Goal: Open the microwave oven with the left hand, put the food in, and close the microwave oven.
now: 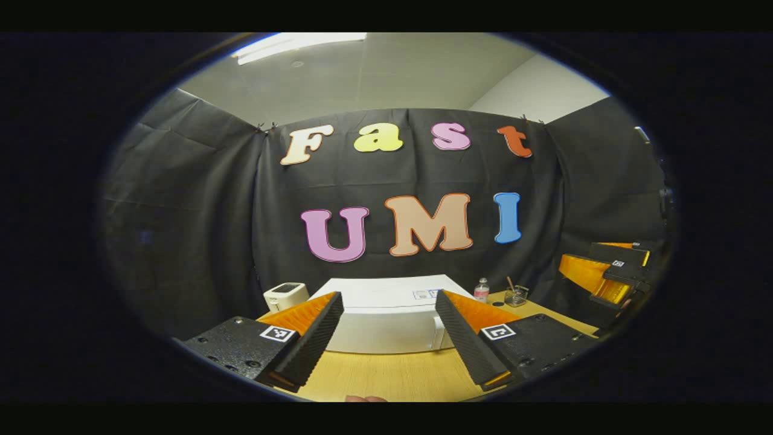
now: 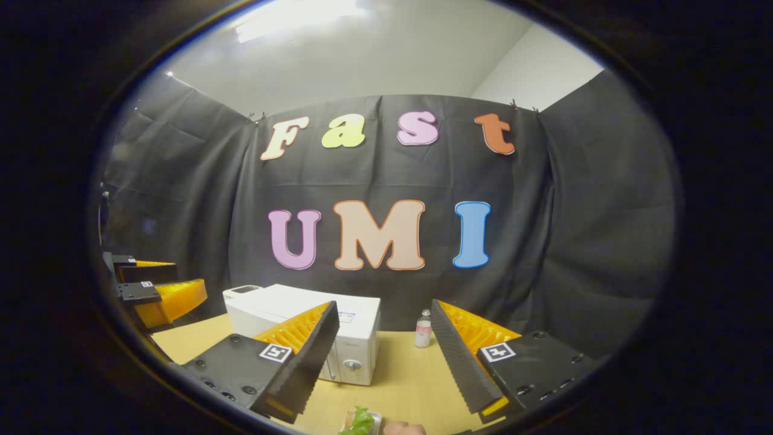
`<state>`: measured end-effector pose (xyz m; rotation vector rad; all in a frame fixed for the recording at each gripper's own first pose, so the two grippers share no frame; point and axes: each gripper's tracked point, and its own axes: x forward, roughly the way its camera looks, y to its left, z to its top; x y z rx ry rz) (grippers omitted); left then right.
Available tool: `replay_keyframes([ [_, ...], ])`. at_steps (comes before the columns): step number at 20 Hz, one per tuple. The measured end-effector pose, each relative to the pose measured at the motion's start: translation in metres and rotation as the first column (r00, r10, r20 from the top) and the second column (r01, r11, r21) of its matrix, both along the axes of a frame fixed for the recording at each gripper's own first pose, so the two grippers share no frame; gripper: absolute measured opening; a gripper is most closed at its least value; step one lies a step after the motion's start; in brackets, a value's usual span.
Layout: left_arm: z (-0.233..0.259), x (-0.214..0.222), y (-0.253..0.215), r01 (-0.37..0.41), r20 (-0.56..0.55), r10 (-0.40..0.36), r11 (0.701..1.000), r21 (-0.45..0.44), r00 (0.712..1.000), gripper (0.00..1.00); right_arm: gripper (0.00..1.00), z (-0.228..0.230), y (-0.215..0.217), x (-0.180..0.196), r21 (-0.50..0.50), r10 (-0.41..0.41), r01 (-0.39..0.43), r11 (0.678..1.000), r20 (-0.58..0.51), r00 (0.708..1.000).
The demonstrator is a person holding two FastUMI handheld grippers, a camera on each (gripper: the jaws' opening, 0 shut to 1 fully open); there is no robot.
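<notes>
- Left gripper (image 1: 386,350): fingers spread wide, nothing between them. It hovers above the near part of the wooden table (image 1: 386,377), aimed at the microwave oven (image 1: 386,320).
- Microwave oven, left gripper view: white box standing toward the far side of the table, in front of the black cloth wall. It appears in the gap between the two fingers, well apart from both. Door looks closed.
- Right gripper (image 2: 386,362): fingers also spread wide and holding nothing. It hovers over the table, to the right of the microwave oven (image 2: 338,329).
- In the left gripper view the right gripper (image 1: 610,275) shows at the far right edge; in the right gripper view the left gripper (image 2: 154,290) shows at the far left edge.
- Food (image 2: 361,422): a green leafy item on a small white dish, at the near edge of the table in the right gripper view, below and between the fingers, not touched by them.
- Small white appliance (image 1: 285,295): on the table just left of the microwave oven.
- Small bottle (image 1: 481,290): right of the microwave oven, near the wall.
- Glass jar (image 1: 516,295): just right of the bottle, with a stick standing in it.
</notes>
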<state>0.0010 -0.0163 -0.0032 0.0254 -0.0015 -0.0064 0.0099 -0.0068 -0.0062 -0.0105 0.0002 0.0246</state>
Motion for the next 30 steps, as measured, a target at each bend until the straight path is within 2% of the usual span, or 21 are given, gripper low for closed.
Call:
replay_keyframes([
  [5,0.000,0.000,-0.002,0.019,0.006,-0.019,1.000,-0.017,1.000,0.96,0.96,-0.008,0.004,-0.001,-0.012,0.016,-0.016,1.000,-0.005,1.000],
  [9,-0.010,0.004,-0.009,0.087,0.009,-0.088,0.996,0.007,0.996,0.97,0.96,-0.015,0.006,-0.004,-0.001,0.025,-0.025,1.000,-0.018,1.000],
  [12,-0.033,0.026,-0.031,0.134,-0.004,-0.134,0.991,0.009,0.991,0.96,0.96,-0.013,0.002,-0.009,-0.018,0.022,-0.022,1.000,-0.012,1.000],
  [15,-0.059,0.037,-0.043,0.167,-0.030,-0.168,0.985,-0.037,0.985,0.94,0.96,-0.012,-0.009,-0.017,-0.032,0.000,0.000,0.999,-0.009,1.000],
  [16,-0.067,0.043,-0.046,0.171,-0.034,-0.173,0.984,-0.045,0.984,0.98,0.97,-0.010,-0.014,-0.019,-0.033,-0.011,0.011,0.999,-0.011,1.000],
  [20,-0.124,0.077,-0.050,0.173,-0.105,-0.172,0.985,0.000,0.979,0.96,0.96,0.003,-0.038,-0.030,-0.047,-0.066,0.067,0.997,0.010,0.998],
  [24,-0.204,0.105,-0.062,0.175,-0.279,-0.170,0.985,-0.005,0.945,0.97,0.96,0.008,-0.057,-0.045,-0.064,-0.111,0.112,0.992,0.014,0.994],
  [30,-0.250,0.142,-0.086,0.169,-0.372,-0.169,0.985,-0.034,0.913,0.98,0.96,0.000,-0.075,-0.057,-0.106,-0.148,0.146,0.984,-0.017,0.989],
])
